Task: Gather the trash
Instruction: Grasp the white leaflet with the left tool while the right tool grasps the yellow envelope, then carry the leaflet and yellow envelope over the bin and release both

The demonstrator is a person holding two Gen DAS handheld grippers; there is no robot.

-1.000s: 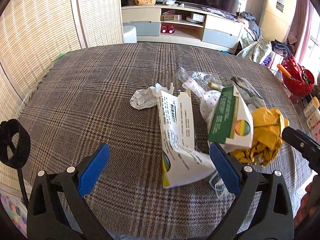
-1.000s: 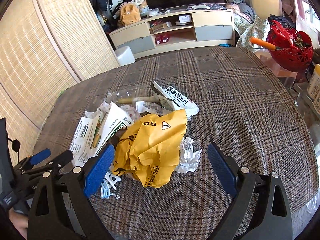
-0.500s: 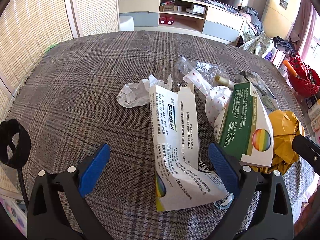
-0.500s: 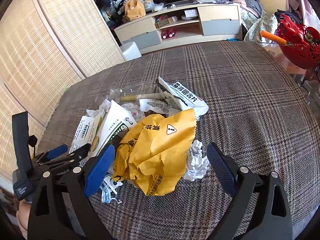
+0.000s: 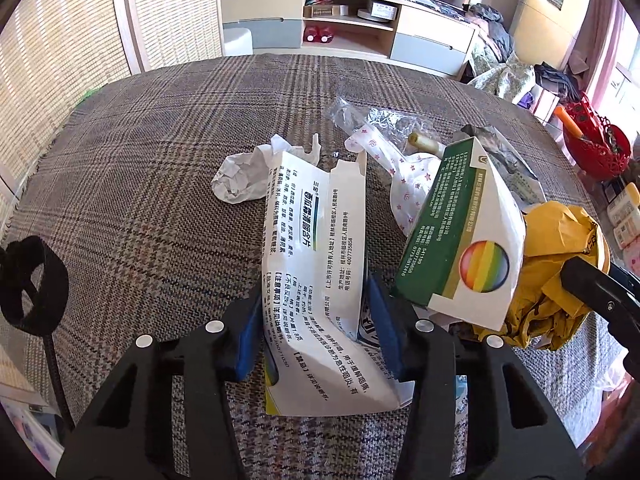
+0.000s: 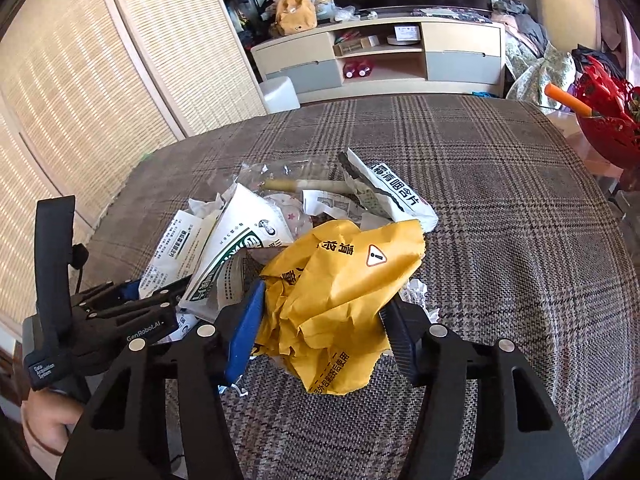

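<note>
Lying in a heap on the plaid tablecloth [image 5: 140, 184], the trash has 2 pieces under grip: the left gripper [image 5: 316, 328] has its blue pads pressed against both sides of a flattened white box [image 5: 312, 248], and the right gripper [image 6: 324, 328] is closed around a crumpled yellow bag [image 6: 340, 292]. Just beside the white box leans a green box [image 5: 452, 232], with a crumpled tissue [image 5: 240, 176] behind it.

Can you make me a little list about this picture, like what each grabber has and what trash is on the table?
surface: plaid tablecloth
left gripper: closed on the flattened white box
right gripper: closed on the crumpled yellow bag
beside the white box: green and white box, crumpled tissue
farther back: clear plastic wrapper
off the table: red basket
</note>
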